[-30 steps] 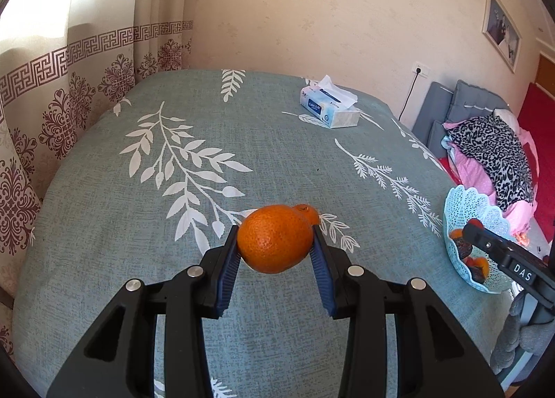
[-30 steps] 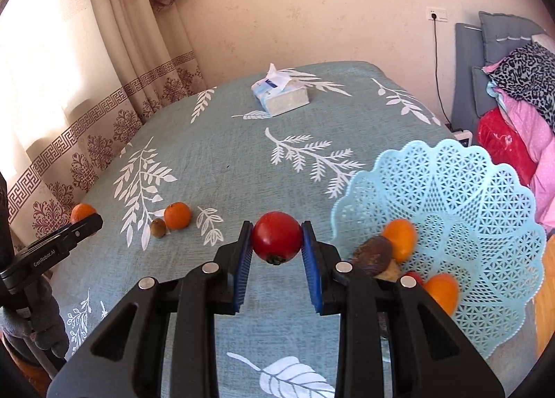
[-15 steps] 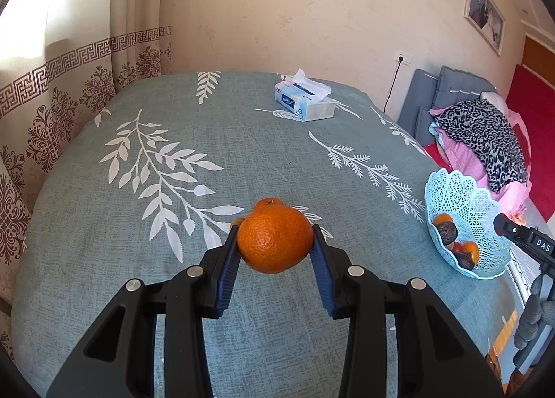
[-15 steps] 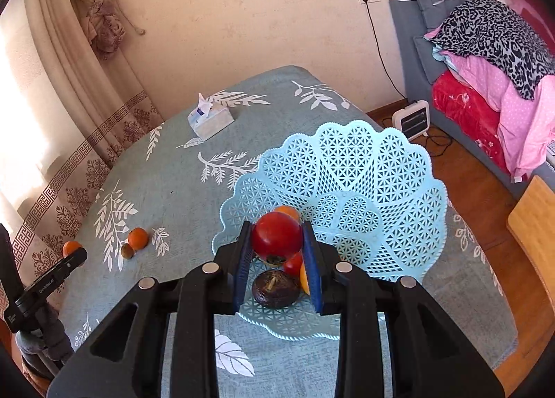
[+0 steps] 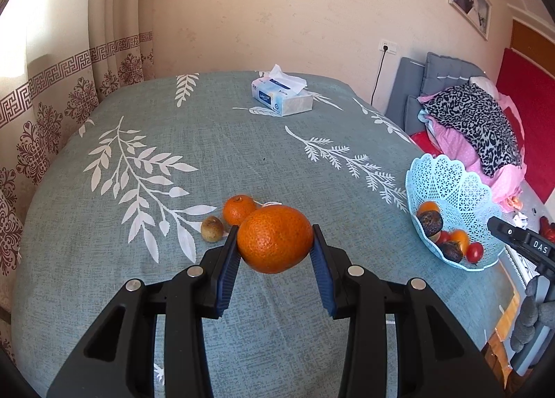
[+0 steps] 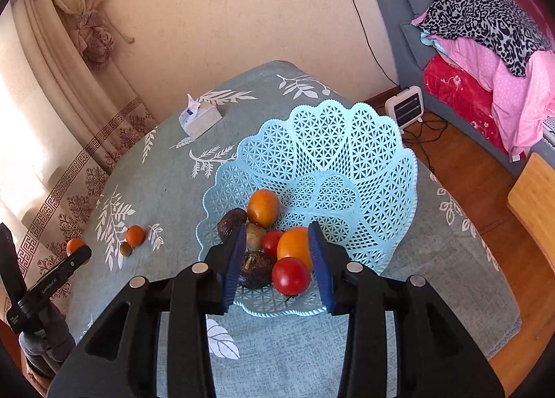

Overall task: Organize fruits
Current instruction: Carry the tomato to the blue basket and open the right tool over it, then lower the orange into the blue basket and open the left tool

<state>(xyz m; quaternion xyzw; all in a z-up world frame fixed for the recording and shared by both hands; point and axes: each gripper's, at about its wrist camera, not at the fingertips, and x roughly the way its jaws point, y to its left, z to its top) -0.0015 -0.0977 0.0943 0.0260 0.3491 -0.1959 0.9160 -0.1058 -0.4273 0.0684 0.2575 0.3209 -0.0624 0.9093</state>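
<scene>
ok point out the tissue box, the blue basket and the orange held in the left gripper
tissue box (image 5: 282,100), left wrist view, its front side
blue basket (image 6: 350,152), right wrist view, its lattice wall
orange (image 5: 274,239), left wrist view, middle of its peel

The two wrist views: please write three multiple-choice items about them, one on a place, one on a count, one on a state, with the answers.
1. Where is the tissue box?
A. in the basket
B. on the table's far side
C. on the floor

2. How many fruits lie loose on the tablecloth?
A. two
B. four
C. none

3. What does the left gripper hold?
A. nothing
B. a tomato
C. a large orange

Answers: B, it stands far behind the fruits; A, a small orange and a brownish fruit; C, both pads press its sides.
</scene>
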